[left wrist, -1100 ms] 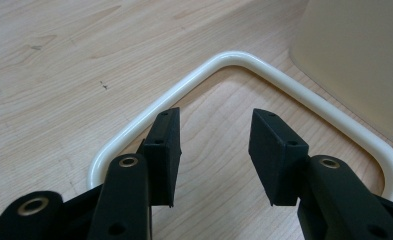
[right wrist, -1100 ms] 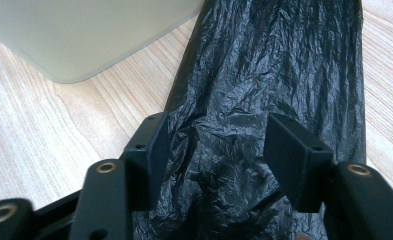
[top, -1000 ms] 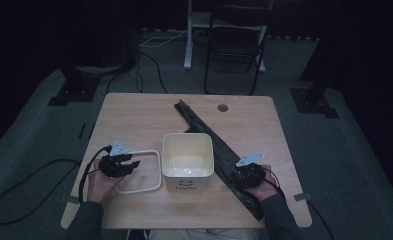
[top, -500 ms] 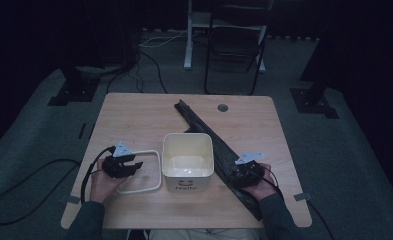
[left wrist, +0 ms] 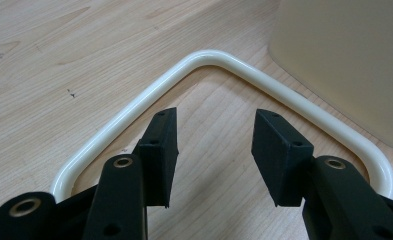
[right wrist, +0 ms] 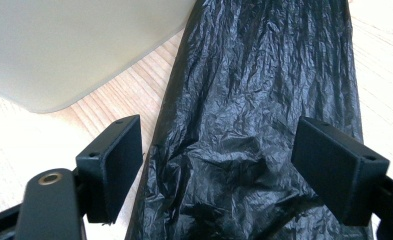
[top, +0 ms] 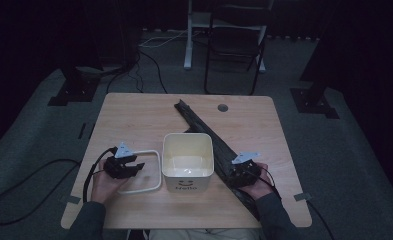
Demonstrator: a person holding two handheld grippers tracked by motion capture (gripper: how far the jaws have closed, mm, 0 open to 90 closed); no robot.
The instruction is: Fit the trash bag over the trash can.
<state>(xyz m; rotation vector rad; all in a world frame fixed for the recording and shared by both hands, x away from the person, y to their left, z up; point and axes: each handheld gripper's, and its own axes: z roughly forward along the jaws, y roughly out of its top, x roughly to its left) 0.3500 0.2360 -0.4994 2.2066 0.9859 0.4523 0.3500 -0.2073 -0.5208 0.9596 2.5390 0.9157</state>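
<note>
I find my right gripper (right wrist: 219, 165) spread astride the black bag (right wrist: 264, 100) right of the bin (top: 188, 161), jaws just opened, pads clear; my left gripper (left wrist: 214, 150), spread, hovers inside the ring (left wrist: 149, 95) lying left on the surface (top: 144, 115), apparently staged for fitting.

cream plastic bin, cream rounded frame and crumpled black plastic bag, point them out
cream plastic bin (top: 188, 173), high view, front wall
cream rounded frame (left wrist: 210, 56), left gripper view, curved corner
crumpled black plastic bag (right wrist: 254, 100), right gripper view, middle of its creased surface

Crumpled black bag (right wrist: 254, 125) flat beside cream bin (top: 187, 160); cream frame (left wrist: 204, 65) flat.
</note>
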